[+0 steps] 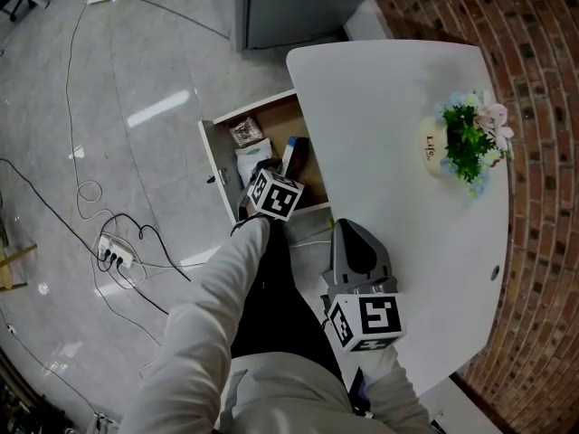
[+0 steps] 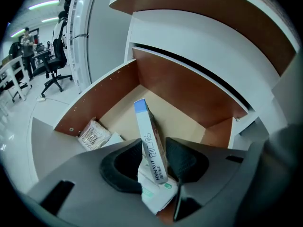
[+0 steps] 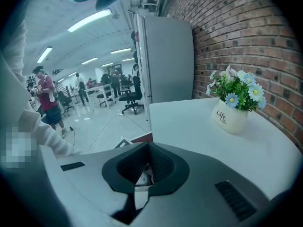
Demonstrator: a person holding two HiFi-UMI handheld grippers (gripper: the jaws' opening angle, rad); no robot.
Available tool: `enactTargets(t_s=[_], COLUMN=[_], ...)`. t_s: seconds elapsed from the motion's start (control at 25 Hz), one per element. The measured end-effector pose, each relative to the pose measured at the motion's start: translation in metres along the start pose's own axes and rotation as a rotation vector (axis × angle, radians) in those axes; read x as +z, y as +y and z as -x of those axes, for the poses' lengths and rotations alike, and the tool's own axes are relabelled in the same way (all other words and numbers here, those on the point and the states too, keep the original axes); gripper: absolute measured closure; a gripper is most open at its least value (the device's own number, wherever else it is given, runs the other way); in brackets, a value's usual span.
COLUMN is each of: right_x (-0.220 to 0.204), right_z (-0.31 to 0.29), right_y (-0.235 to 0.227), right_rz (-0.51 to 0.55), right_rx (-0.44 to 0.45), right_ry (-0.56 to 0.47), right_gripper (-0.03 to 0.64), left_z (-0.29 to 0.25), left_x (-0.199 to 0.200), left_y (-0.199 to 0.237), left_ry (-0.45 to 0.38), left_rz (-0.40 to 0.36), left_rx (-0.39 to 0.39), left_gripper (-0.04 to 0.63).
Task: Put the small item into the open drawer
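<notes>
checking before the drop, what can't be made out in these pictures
Whether the slim white cardboard box with a blue end touches the white packet under it: left gripper view, the left hand-held gripper's dark pads crowd that spot.
Front floor of the open brown wooden drawer: head view, covered by that gripper's marker cube.
Print on the small tan packet: too small in both views.

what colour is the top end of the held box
Blue, on the slim white cardboard box; clearest in the left gripper view.
</notes>
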State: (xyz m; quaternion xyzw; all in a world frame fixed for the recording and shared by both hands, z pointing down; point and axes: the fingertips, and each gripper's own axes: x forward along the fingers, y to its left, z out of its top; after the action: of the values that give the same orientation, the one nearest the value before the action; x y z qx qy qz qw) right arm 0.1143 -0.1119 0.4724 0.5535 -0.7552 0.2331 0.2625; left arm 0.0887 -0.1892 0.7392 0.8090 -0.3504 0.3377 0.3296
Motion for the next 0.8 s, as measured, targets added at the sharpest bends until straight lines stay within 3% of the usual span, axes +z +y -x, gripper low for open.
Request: enactTargets(t_s=[0.56,0.8], right_x=[0.007,0.009], right_z=[0.009,0.014], right_y=[0.008,0.014], right_rz=[0.006,0.007], right_rx=[0.024,0.041], right_ry=[-0.036,-0.058], right_gripper=[0.589,0.589], left_z=[0.07,0.12], left_x=[0.017,0.037], left_y=[0.0,-0.005], left_ry=[-0.123,-0.208], left_rz=[0.049,0.035], left_rx=[0.003,0.013], left_gripper=[0.411,0.448])
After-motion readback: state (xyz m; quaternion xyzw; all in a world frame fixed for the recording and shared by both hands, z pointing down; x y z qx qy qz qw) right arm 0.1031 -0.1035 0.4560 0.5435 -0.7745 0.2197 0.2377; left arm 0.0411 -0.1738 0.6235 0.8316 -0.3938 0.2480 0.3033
